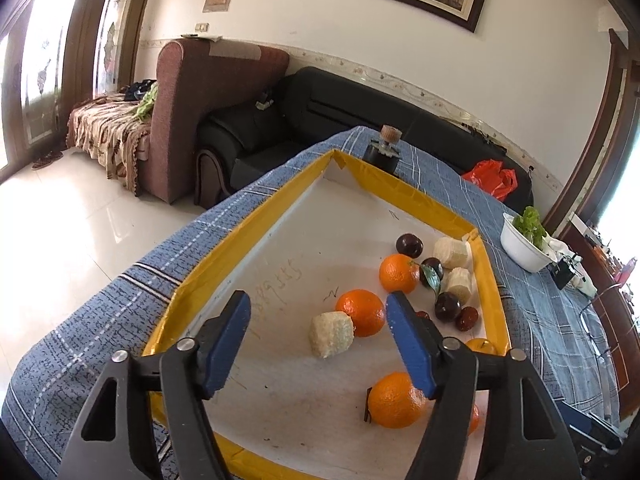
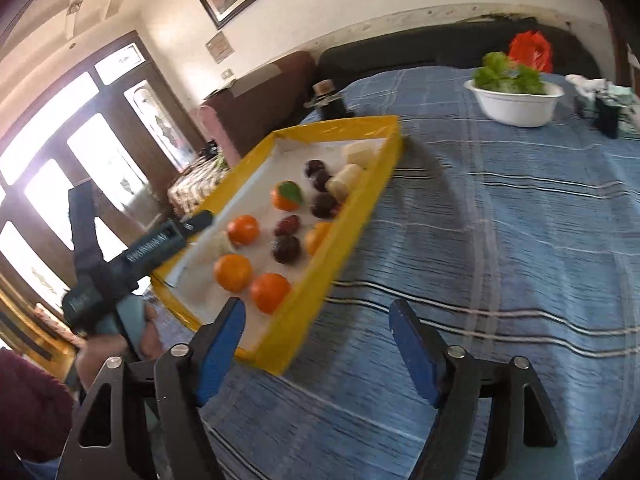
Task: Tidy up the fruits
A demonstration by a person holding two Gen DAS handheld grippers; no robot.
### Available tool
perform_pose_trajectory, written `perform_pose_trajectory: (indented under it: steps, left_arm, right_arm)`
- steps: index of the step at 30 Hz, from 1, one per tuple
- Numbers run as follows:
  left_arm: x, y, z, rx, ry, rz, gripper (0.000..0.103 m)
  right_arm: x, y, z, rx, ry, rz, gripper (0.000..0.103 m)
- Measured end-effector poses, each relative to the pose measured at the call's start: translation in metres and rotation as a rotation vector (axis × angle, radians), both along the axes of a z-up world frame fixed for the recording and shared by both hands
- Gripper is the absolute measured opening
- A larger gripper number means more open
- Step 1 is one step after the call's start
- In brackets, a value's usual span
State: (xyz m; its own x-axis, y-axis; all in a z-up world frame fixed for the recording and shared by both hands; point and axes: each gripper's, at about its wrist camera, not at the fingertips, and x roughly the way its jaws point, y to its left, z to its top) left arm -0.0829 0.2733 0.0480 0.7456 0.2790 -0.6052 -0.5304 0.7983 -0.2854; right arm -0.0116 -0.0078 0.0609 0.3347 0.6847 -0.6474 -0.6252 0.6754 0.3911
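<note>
One shallow white tray with a yellow taped rim [image 1: 208,256] holds all the fruit. Five round orange tangerines [image 2: 243,230] lie in it in the right wrist view; one of them carries a green leaf [image 2: 290,191]. The left wrist view shows three whole, plus two partly hidden near the tray's right edge. There are three pale, cream-coloured cylindrical chunks [image 1: 332,334]: one alone mid-tray, two by the right edge. Four dark purple round plums [image 2: 286,249] show in the right wrist view, along with two smaller reddish-brown fruits [image 1: 468,317]. On the table [image 2: 500,240] stand one white bowl of green leaves [image 2: 516,108] and one dark cork-topped jar [image 1: 382,154].
</note>
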Motion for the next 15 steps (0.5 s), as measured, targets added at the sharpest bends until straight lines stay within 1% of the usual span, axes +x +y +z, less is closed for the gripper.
perform_pose_trajectory:
  steps: [2,4,7,11,13,15]
  left_arm:
    - [-0.002,0.0,0.001,0.005,-0.009,0.011,0.073]
    - [-0.004,0.0,0.003,0.019,-0.021,0.027,0.078]
    - [-0.011,-0.004,0.01,0.068,-0.053,0.058,0.083]
    - [-0.017,-0.012,0.019,0.147,-0.083,0.088,0.09]
    - [-0.02,-0.016,0.023,0.177,-0.097,0.097,0.095]
    - [-0.022,-0.018,0.025,0.199,-0.106,0.107,0.098]
  right_arm:
    - [-0.001,-0.006,-0.003,-0.013,-0.015,-0.02,0.084]
    - [-0.002,-0.01,-0.007,-0.042,-0.033,-0.043,0.085]
    - [-0.002,-0.01,-0.005,-0.041,-0.042,-0.042,0.085]
    - [-0.009,-0.004,-0.004,-0.077,-0.092,-0.024,0.088]
    - [-0.014,0.0,-0.003,-0.092,-0.12,-0.009,0.09]
    - [-0.018,0.002,-0.002,-0.104,-0.141,0.003,0.091]
